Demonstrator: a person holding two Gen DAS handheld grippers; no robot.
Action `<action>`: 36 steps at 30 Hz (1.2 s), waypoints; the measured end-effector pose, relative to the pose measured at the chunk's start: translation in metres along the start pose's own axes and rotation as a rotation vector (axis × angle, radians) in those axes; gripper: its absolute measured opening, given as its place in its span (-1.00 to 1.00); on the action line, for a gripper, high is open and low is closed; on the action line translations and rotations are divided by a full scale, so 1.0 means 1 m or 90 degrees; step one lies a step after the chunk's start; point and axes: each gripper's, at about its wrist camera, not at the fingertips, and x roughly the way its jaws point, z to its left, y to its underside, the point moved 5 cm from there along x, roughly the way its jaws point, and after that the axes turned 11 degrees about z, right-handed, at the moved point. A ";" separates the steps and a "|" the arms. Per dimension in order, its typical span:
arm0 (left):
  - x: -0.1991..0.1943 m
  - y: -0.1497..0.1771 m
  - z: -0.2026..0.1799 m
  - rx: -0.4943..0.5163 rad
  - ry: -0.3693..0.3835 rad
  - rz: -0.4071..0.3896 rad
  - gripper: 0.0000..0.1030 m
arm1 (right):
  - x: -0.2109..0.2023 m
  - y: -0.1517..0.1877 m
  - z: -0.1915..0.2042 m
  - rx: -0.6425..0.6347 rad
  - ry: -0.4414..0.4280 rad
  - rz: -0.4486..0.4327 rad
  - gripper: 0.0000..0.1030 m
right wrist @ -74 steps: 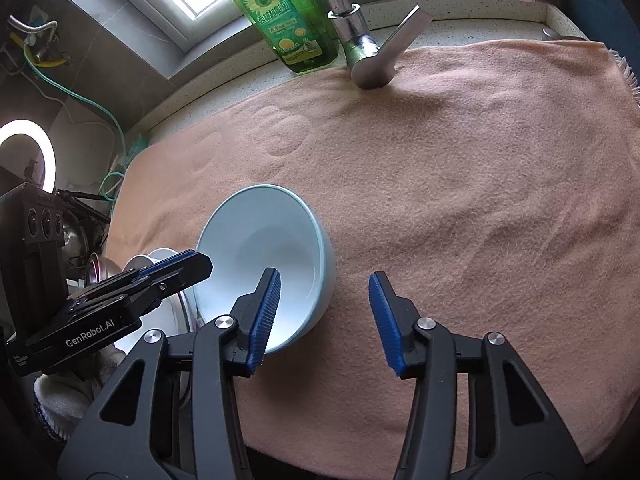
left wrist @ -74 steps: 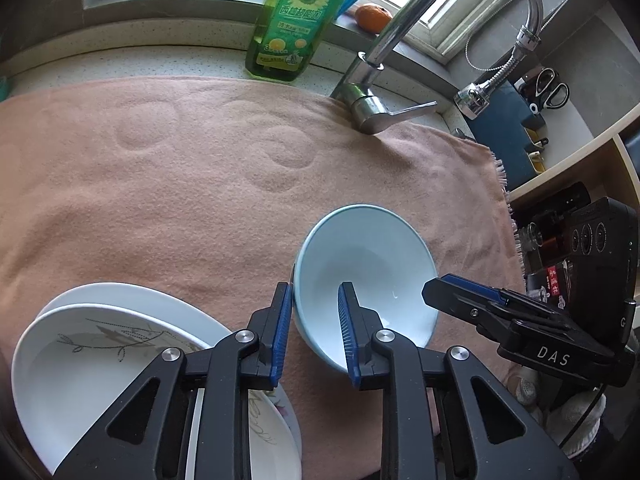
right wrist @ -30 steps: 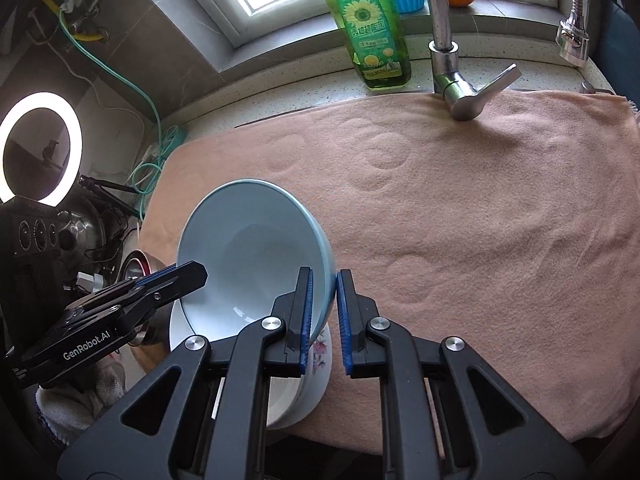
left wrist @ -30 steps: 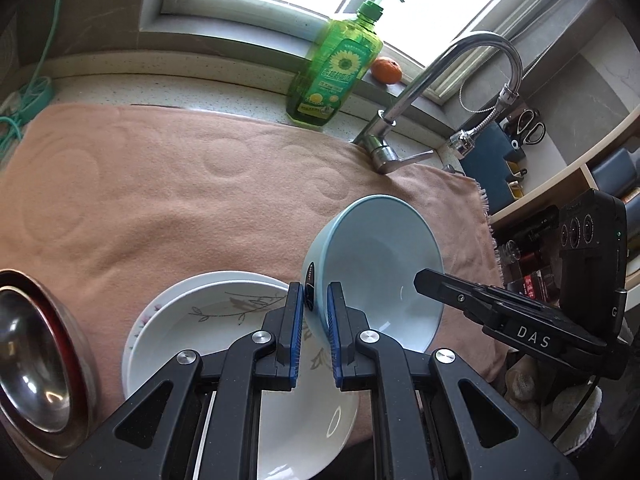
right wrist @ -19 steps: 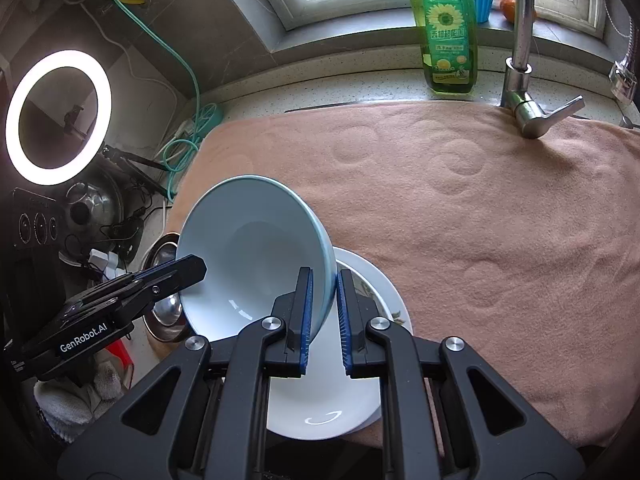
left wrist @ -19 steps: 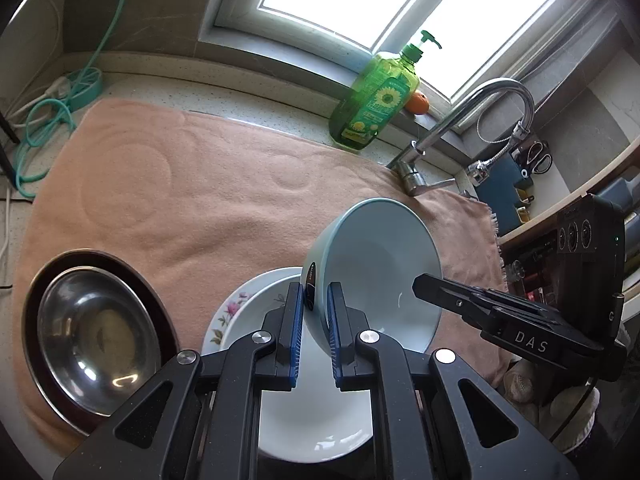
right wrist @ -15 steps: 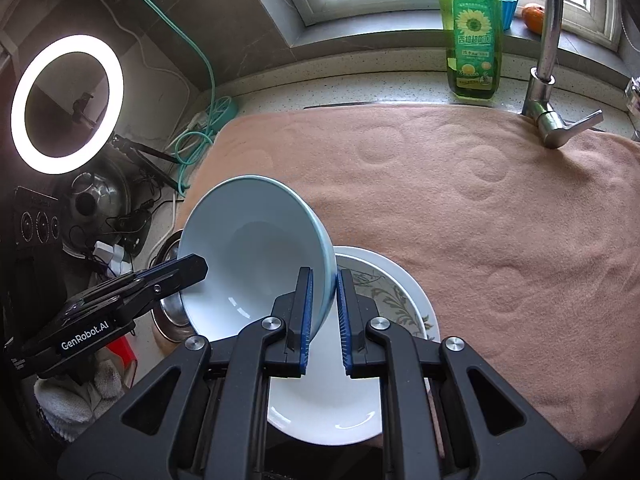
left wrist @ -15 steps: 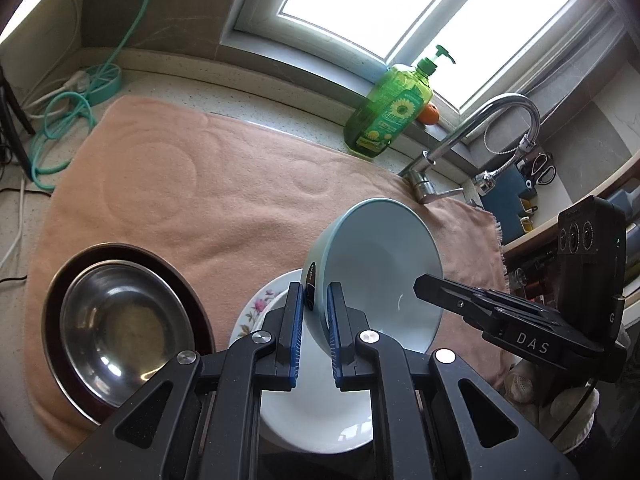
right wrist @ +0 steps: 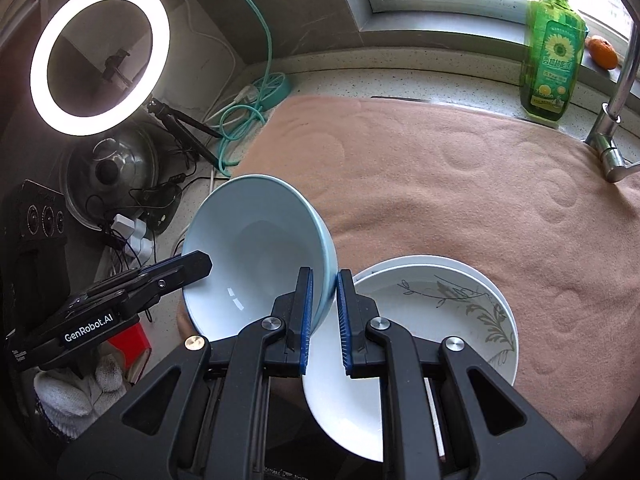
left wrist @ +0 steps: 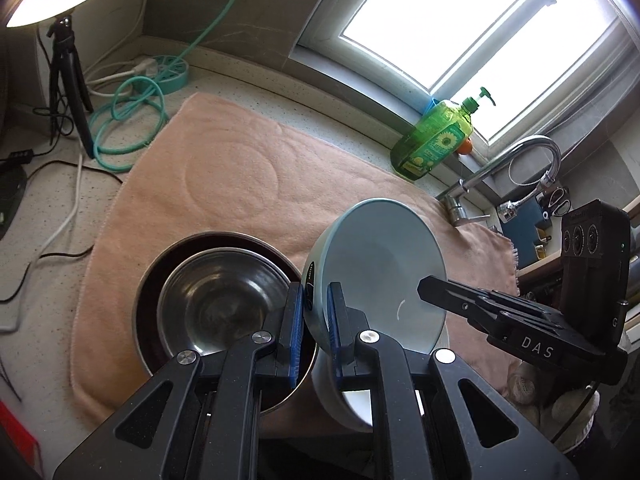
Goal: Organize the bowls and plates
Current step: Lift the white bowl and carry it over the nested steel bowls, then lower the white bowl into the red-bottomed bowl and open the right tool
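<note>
Above the peach towel, pale blue bowl held clear and tilted, rim clamped on opposite sides by left gripper and right gripper, fingers tight on the wall. Best carried level across to the steel bowl, probably its nesting spot. Lower both sides evenly, keep off the stacked plates, release only once seated.

bowl: pale blue | plate: white, grey leaf sprigs | towel: peach
</note>
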 end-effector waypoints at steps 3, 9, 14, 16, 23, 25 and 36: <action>-0.005 0.003 0.016 -0.017 -0.007 -0.004 -0.80 | 0.011 -0.003 0.015 -0.016 -0.005 0.011 -0.77; -0.010 0.009 0.047 -0.055 -0.021 -0.004 -0.80 | 0.038 -0.003 0.037 -0.036 -0.008 0.040 -0.76; -0.008 0.014 0.065 -0.076 -0.024 0.000 -0.80 | 0.056 -0.003 0.045 -0.045 -0.001 0.060 -0.76; -0.006 0.015 0.071 -0.083 -0.023 0.004 -0.80 | 0.061 -0.002 0.047 -0.043 -0.001 0.068 -0.76; 0.002 0.017 0.081 -0.091 -0.015 0.022 -0.80 | 0.073 -0.002 0.047 -0.036 0.012 0.079 -0.76; 0.003 0.017 0.082 -0.090 -0.015 0.025 -0.80 | 0.076 -0.002 0.047 -0.033 0.014 0.082 -0.76; 0.012 0.018 0.087 -0.083 -0.020 0.052 -0.80 | 0.084 -0.001 0.045 -0.020 0.009 0.093 -0.76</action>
